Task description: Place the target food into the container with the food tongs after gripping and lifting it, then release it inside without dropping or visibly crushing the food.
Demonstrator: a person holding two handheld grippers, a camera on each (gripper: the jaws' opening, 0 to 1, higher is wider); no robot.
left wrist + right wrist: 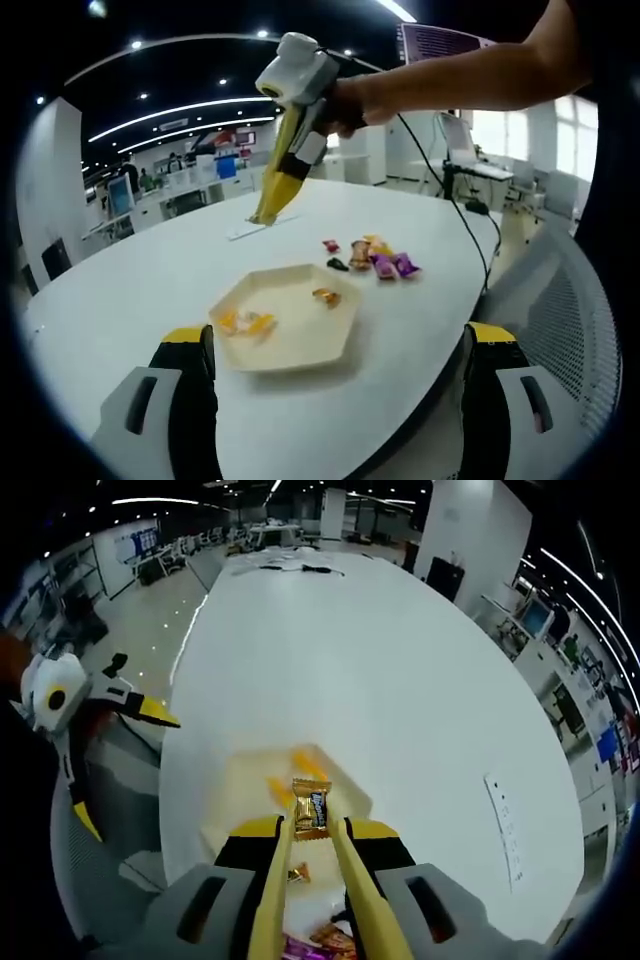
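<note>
A cream hexagonal plate (298,342) lies on the white table, holding an orange candy (245,322) and a brown one (326,296). Just behind it is a pile of wrapped candies (372,258). My left gripper (340,340) stands wide open near the plate's front edge, holding nothing. A person's hand carries my right gripper (300,150) high over the table, shut on yellow tongs (272,195) that point down. In the right gripper view, the right gripper (315,830) squeezes the tongs (345,880), whose tips pinch a gold-brown wrapped candy (311,810) above the plate (235,790).
A thin white strip (250,230) (505,825) lies further along the table. The left gripper (120,765) shows beyond the table's edge (175,780). The candy pile (320,942) sits under the right jaws. A mesh chair (560,300) and desks stand around.
</note>
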